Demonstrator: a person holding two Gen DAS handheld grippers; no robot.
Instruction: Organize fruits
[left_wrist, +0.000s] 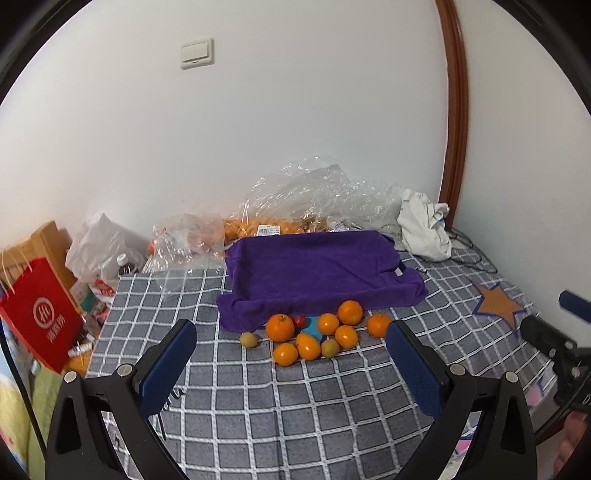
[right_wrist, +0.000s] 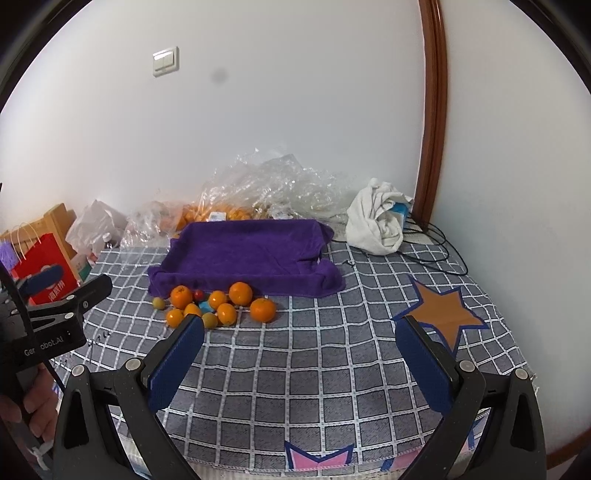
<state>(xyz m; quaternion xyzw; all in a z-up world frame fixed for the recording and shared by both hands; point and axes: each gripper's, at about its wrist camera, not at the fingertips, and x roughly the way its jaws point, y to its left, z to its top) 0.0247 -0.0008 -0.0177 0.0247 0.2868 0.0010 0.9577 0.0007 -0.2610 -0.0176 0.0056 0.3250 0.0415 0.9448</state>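
Nothing was gathered yet — both the left gripper (left_wrist: 291, 354) and right gripper (right_wrist: 299, 350) hung wide open, empty. Loose round orange tangerines (left_wrist: 279, 327) lay just before the purple towel-lined tray (left_wrist: 314, 266); next probably called for closing on one.

a lived-in room of a home: a checked bedspread (right_wrist: 314, 354) with star patches covers a bed pushed against a plain white wall (left_wrist: 295, 129) bearing a light switch (left_wrist: 197, 53); a wooden door frame (right_wrist: 434, 110), crumpled plastic bags (left_wrist: 314, 195), a red shopping bag (left_wrist: 40, 314) and a bundled white cloth (right_wrist: 376, 218) sit around it
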